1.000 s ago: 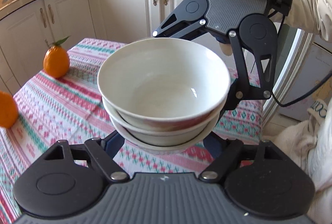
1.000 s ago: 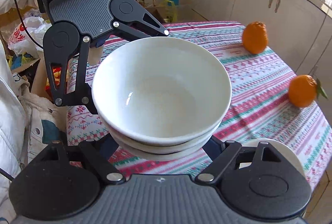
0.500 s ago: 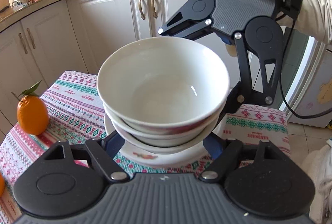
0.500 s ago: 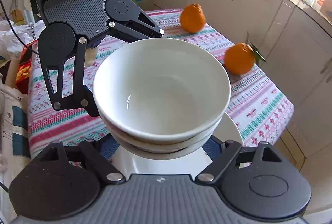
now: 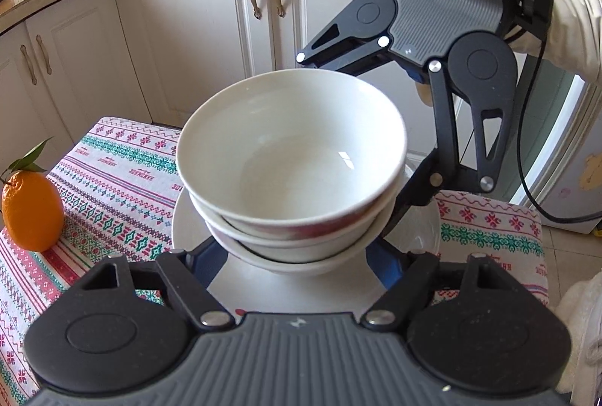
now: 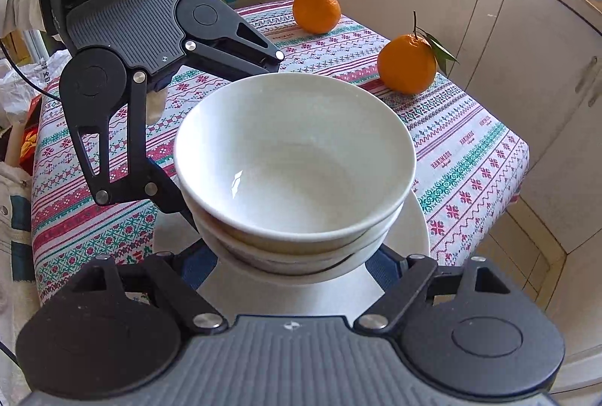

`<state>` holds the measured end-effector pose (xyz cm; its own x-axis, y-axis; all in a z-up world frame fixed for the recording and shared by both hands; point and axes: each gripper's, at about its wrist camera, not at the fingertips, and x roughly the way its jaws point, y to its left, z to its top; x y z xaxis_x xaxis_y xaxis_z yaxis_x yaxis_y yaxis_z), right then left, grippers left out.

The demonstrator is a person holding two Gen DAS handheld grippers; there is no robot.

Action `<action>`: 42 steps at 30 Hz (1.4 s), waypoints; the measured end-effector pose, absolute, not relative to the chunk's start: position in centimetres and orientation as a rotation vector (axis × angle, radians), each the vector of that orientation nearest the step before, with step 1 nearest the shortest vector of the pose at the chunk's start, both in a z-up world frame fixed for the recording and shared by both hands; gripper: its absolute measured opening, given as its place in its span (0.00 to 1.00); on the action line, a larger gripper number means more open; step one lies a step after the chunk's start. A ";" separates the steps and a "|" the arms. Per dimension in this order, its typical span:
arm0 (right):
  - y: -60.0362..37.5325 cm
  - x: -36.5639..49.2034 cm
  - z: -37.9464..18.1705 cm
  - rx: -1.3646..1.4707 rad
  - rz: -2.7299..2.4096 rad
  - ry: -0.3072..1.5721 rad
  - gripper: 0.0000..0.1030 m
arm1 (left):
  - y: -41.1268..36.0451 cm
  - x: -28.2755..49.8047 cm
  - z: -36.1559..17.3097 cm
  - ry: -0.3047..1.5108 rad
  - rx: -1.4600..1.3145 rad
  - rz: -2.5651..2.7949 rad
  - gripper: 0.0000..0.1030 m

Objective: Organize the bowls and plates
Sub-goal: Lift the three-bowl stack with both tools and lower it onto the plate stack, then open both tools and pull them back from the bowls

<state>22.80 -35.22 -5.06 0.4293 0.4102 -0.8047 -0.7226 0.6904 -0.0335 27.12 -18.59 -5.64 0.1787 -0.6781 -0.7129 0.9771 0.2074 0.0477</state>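
A stack of white bowls (image 5: 291, 172) (image 6: 295, 165), three nested, is held between my two grippers from opposite sides. My left gripper (image 5: 293, 255) has its wide-spread fingers against the lowest bowl's near side. My right gripper (image 6: 293, 255) does the same from the other side and shows across the stack in the left wrist view (image 5: 425, 180). The stack hangs just above, perhaps touching, a white plate (image 5: 195, 229) (image 6: 417, 229) on the patterned tablecloth (image 5: 113, 172) (image 6: 462, 157). The fingertips are hidden under the bowls.
Two oranges stand on the cloth, one with a leaf (image 6: 408, 63) (image 5: 32, 214) and one farther back (image 6: 316, 7). The table edge (image 6: 523, 161) is close to the plate. White kitchen cabinets (image 5: 210, 29) stand beyond. Bags lie on the floor (image 6: 22, 82).
Both grippers have carried the bowl stack across the table toward its corner and lowered it over the white plate, which has come into view beneath.
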 end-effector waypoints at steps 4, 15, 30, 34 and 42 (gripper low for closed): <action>-35.4 23.0 -5.2 -0.391 0.730 0.875 0.86 | -18.9 27.1 -5.6 0.630 0.582 -1.264 0.78; -35.6 22.6 -5.5 -0.375 0.719 0.871 0.86 | -19.1 26.3 -5.6 0.597 0.622 -1.247 0.78; -34.4 19.6 -4.0 -0.375 0.565 0.843 1.00 | -15.7 23.0 -3.9 0.470 0.564 -1.065 0.98; -33.1 17.7 -3.4 -0.375 0.411 0.841 1.00 | -13.9 20.7 -3.5 0.437 0.474 -0.976 0.99; -31.4 14.0 -3.6 -0.102 -0.021 0.845 1.00 | -11.8 16.4 -2.6 0.472 0.290 -0.714 0.99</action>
<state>14.03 -31.39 -3.56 0.6639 -0.0593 -0.7455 -0.0219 0.9949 -0.0986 16.38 -11.80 -2.60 0.6579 -0.5569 -0.5070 0.6846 0.7228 0.0944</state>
